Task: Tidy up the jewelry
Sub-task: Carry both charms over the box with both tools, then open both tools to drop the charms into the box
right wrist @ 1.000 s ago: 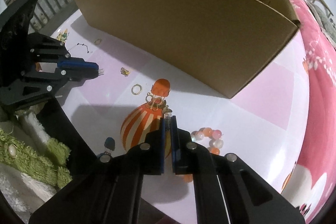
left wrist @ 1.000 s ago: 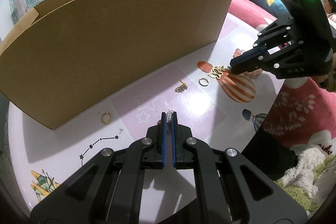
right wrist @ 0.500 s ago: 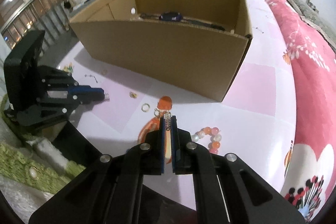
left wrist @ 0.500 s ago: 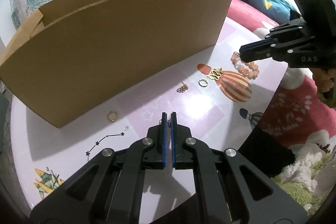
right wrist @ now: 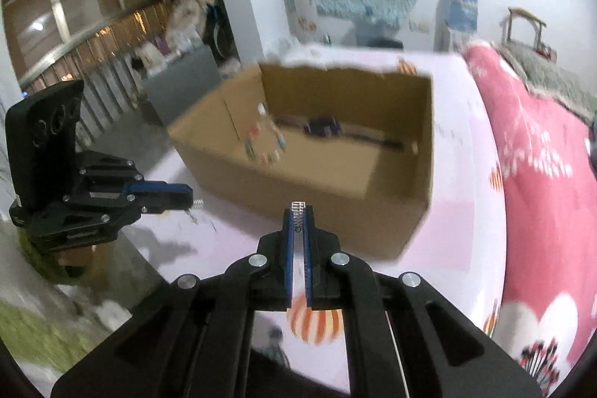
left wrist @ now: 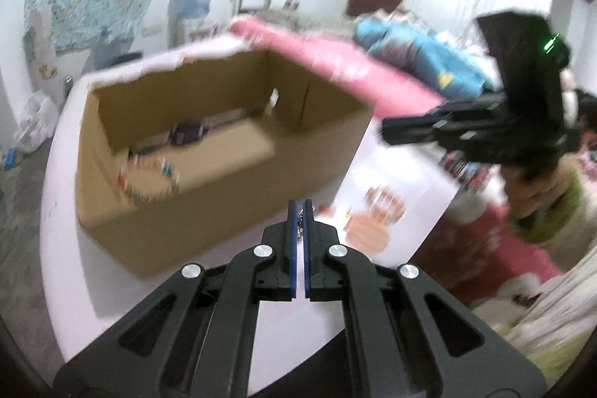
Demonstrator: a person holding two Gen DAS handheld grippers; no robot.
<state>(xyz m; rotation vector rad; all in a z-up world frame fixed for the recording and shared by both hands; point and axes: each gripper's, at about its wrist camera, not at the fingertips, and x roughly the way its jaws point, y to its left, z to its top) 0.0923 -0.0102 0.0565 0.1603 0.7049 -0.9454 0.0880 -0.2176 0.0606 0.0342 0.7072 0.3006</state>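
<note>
An open cardboard box (left wrist: 209, 211) (right wrist: 298, 181) stands on the pale pink table. Inside it lie a colourful bead bracelet (left wrist: 149, 181) (right wrist: 265, 144) and a dark watch-like piece (left wrist: 188, 131) (right wrist: 322, 127). My left gripper (left wrist: 297, 211) is raised near the box's front wall, shut on a small chain piece (right wrist: 194, 207) that dangles from its tip. My right gripper (right wrist: 297, 211) is raised in front of the box, jaws closed; only its tip spring shows, nothing held is visible. The views are motion-blurred.
An orange striped balloon print (right wrist: 315, 321) and blurred beads (left wrist: 384, 204) lie on the table (right wrist: 462, 211) right of the box. A pink bed (right wrist: 541, 174) runs along the right side. A green rug (right wrist: 33, 334) lies below the table edge.
Both grippers have risen from the table surface and tilted up, so the box's inside now shows. The left gripper carries the small chain piece up with it.
</note>
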